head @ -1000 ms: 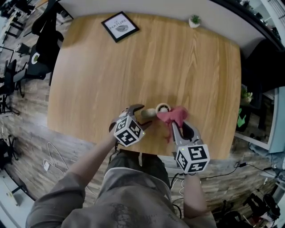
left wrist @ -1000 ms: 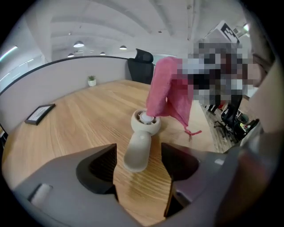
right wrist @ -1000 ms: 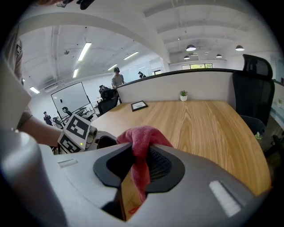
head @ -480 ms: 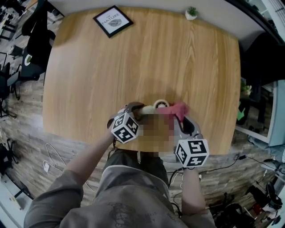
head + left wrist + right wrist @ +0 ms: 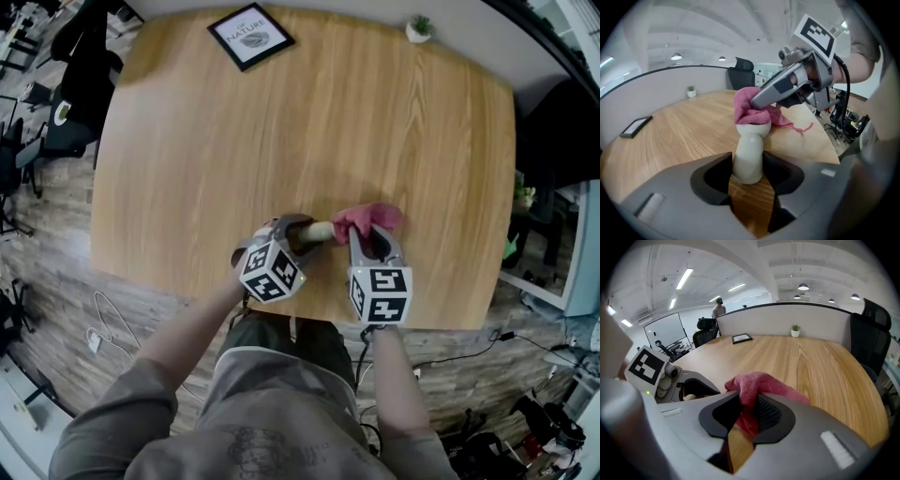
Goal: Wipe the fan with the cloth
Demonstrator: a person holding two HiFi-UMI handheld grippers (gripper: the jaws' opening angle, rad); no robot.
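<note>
Left claw [image 5: 749, 169] just closed on fan [image 5: 750, 143].

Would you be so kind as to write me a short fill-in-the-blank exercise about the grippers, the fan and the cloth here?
The left gripper is shut on the fan's ____.
The right gripper is shut on a cloth whose colour is ____.
The framed picture and the potted plant stand at the table's ____ edge, away from the person.
Missing words: handle (the left jaws have just been closing on it); pink; far.
</note>
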